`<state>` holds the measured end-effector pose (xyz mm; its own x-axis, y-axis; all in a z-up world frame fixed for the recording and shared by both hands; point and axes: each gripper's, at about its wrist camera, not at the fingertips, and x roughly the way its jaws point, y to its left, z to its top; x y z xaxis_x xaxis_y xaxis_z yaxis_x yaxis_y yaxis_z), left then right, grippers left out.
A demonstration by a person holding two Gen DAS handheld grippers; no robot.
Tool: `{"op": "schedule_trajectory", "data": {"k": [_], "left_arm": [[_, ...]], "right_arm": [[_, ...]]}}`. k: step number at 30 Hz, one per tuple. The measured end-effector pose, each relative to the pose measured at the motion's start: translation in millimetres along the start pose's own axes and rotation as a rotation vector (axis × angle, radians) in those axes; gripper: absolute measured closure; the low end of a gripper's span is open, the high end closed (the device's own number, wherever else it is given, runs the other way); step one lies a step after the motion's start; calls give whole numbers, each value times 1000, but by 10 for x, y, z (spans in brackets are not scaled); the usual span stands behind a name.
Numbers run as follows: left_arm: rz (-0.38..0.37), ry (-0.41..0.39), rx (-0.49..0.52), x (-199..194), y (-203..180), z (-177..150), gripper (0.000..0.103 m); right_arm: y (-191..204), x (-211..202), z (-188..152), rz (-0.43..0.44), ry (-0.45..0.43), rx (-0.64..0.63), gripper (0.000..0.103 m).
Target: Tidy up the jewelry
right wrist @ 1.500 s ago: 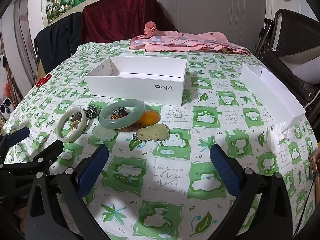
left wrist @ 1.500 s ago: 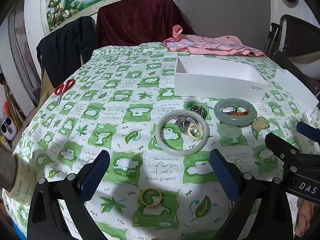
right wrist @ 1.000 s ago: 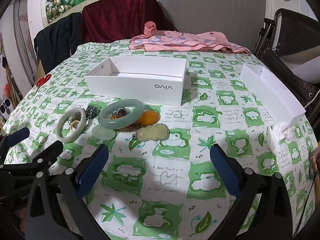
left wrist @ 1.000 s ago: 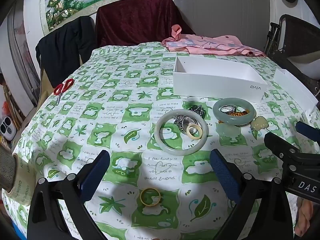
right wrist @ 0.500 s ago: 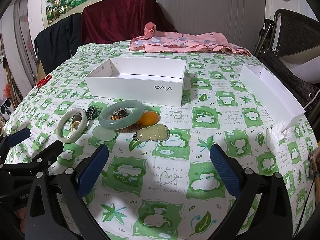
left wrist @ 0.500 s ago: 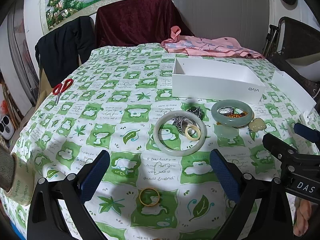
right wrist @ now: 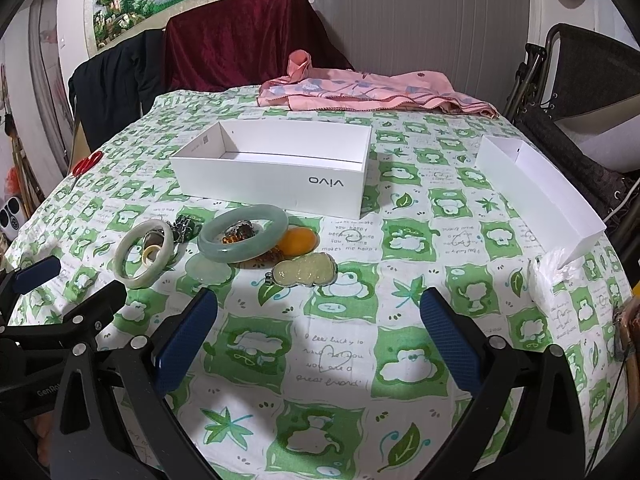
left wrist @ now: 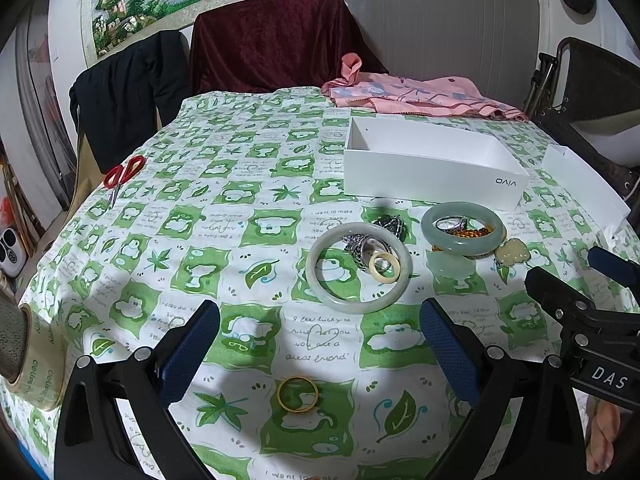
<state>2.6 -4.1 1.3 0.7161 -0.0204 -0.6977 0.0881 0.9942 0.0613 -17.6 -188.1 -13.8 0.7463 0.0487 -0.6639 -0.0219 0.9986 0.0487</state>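
Left wrist view showed the left gripper spread wide and empty above a thin gold ring lying flat on the tablecloth; the right wrist view missed it. That view showed the right gripper equally wide, empty, near a pale gourd-shaped pendant lying lengthwise left-right beside the jade bangle, before the white vivo box.

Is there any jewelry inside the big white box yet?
No, the white box looks bare inside, and the bangles and pendant lie on the tablecloth in front of it.
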Motion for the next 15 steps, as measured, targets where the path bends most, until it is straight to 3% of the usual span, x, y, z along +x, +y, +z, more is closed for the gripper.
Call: {"op": "schedule_trajectory", "data": {"k": [15], "left_arm": [[-3,-2,-2,3,-3,1,5]], "right_arm": [[3,-4,1,0,0,0,6]]}}
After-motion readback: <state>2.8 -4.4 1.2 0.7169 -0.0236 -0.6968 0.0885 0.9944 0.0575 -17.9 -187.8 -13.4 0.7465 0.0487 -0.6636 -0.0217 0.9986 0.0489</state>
